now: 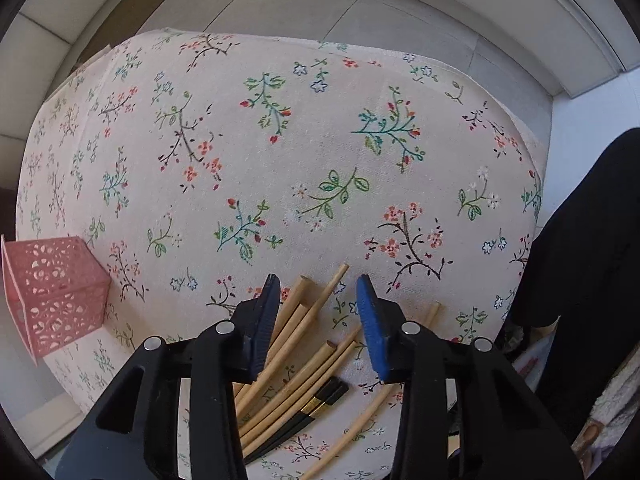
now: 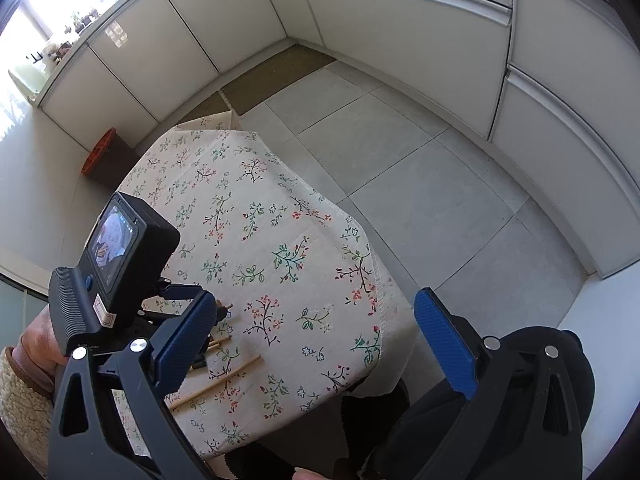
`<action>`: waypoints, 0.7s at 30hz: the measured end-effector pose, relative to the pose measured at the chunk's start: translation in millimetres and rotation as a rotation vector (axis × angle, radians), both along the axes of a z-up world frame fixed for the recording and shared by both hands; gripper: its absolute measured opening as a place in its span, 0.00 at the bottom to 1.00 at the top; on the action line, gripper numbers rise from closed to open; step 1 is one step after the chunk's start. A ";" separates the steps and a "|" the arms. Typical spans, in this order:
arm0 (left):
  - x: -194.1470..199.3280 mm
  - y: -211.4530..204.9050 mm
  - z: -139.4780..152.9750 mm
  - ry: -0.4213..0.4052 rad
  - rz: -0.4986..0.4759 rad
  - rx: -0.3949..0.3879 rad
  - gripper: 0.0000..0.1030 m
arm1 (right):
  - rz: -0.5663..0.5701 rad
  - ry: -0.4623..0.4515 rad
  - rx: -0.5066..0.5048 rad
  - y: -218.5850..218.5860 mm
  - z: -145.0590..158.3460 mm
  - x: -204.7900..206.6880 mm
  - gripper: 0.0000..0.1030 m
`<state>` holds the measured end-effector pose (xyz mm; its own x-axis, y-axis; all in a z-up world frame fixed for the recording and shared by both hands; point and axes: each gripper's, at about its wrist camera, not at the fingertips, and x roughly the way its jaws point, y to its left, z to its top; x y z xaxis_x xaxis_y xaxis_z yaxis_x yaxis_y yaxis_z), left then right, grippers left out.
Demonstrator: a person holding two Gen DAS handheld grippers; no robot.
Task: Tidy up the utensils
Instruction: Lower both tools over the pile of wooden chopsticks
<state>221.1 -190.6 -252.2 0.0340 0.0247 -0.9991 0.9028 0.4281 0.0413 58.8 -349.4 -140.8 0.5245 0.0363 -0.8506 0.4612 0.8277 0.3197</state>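
Left gripper (image 1: 318,304) fingers spread over wooden chopsticks (image 1: 298,364) (black pair (image 1: 320,402) alongside) on floral bench (image 1: 280,152); pink basket (image 1: 52,296) left; right gripper (image 2: 316,344) fingers spread, empty.

Left wrist camera: close, looks down over chopsticks (image 1: 304,364) on tabletop (image 1: 280,140). Right wrist camera: higher, farther back, same tabletop (image 2: 280,240), chopsticks (image 2: 218,380).

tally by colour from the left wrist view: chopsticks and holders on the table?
Light bamboo chopsticks: about 10; they overlap and the left gripper hides part of the pile, so the count is approximate
Black chopsticks with gold bands: 2
Pink perforated square holder: 1
Total: about 13
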 end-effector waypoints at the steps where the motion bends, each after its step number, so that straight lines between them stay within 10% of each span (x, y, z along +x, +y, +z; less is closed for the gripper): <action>1: -5.5 -2.9 -6.2 0.001 -0.021 -0.005 0.36 | -0.002 0.005 0.003 0.2 -0.1 -0.4 0.93; 10: -27.5 -6.4 -31.1 -0.061 -0.116 0.025 0.32 | -0.004 0.042 -0.072 16.6 5.4 -3.5 0.93; 21: -58.8 31.5 -11.4 -0.155 -0.191 -0.163 0.41 | -0.003 0.125 -0.027 36.9 -8.3 -9.9 0.93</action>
<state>162.3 -159.1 -263.6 0.1753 -0.1567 -0.9720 0.9558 0.2638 0.1298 49.0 -312.6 -149.2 0.4145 0.0112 -0.9100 0.4981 0.8340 0.2372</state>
